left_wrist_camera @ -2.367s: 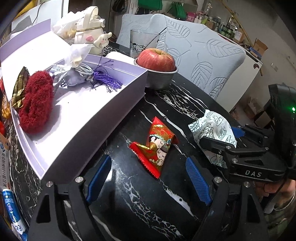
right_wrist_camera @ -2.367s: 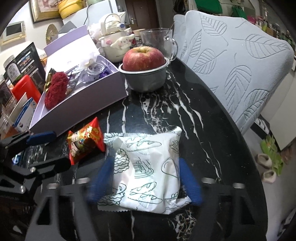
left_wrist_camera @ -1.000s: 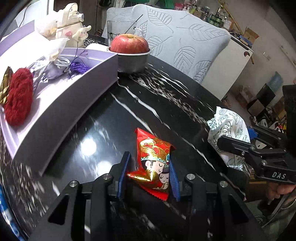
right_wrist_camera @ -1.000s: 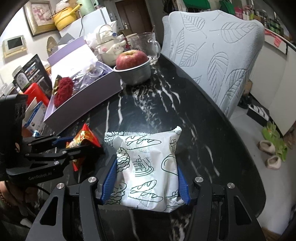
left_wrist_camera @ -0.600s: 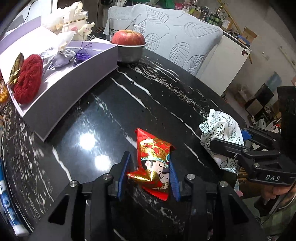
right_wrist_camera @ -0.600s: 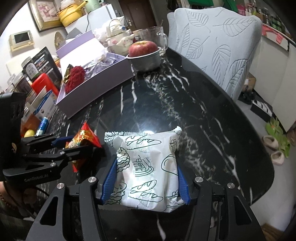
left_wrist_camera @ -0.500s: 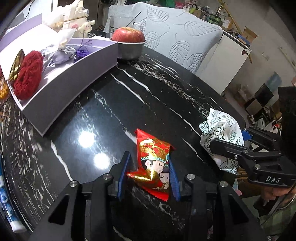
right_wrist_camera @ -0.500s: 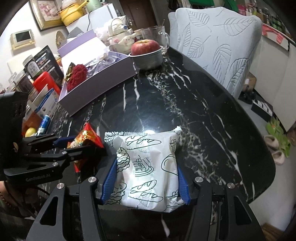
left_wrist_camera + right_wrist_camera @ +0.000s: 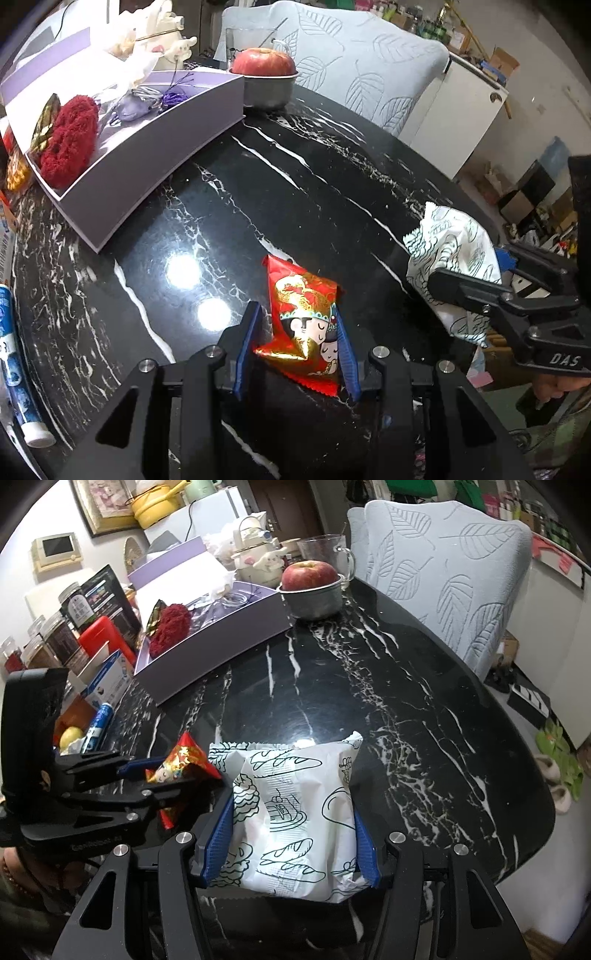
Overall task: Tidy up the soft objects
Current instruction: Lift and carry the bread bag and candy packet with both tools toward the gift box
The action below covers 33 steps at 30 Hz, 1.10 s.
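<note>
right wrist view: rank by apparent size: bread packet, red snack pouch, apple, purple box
1. white bread packet, nearest the camera, so inflated
2. purple box
3. apple and red snack pouch: alike, pouch partly hidden, unranked

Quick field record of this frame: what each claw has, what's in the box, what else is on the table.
left claw: shut on red snack packet
right claw: shut on white bread packet
packets: both held over the black marble table
lavender box: open; red fuzzy item, purple tassel inside
beside box: apple in metal bowl
</note>
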Available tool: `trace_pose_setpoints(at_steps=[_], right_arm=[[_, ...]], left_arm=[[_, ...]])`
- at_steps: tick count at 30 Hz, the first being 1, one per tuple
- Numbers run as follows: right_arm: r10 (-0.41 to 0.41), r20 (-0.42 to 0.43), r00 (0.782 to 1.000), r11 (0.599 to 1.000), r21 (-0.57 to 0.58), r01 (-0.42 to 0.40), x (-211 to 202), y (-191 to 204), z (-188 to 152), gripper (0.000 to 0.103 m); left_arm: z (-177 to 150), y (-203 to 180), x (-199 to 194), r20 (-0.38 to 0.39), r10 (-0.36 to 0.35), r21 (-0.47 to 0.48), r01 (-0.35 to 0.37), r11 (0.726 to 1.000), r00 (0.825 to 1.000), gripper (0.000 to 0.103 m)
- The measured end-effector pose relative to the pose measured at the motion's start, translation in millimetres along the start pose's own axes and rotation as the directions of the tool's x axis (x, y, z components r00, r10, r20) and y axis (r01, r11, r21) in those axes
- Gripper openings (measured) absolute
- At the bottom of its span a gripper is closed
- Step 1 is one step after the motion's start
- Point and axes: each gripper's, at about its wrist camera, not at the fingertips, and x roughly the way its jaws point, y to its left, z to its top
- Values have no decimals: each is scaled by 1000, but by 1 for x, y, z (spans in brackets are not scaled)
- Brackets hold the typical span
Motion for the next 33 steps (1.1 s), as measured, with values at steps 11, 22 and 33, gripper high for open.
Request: trace_pose_setpoints(at_steps=[11, 22, 33], right_arm=[[-4, 19, 1000, 1000, 7, 4, -7, -1, -1, 57], [57, 17, 998, 998, -41, -56, -3, 21, 8, 57], [166, 27, 986, 973, -169, -159, 3, 72, 36, 57]], left_arm=[[-1, 2, -5, 35, 11, 2, -11, 1000, 999, 33], [-2, 12, -43, 110, 25, -31, -22, 999, 994, 33], [-3, 38, -86, 186, 93, -88, -78, 993, 978, 33]])
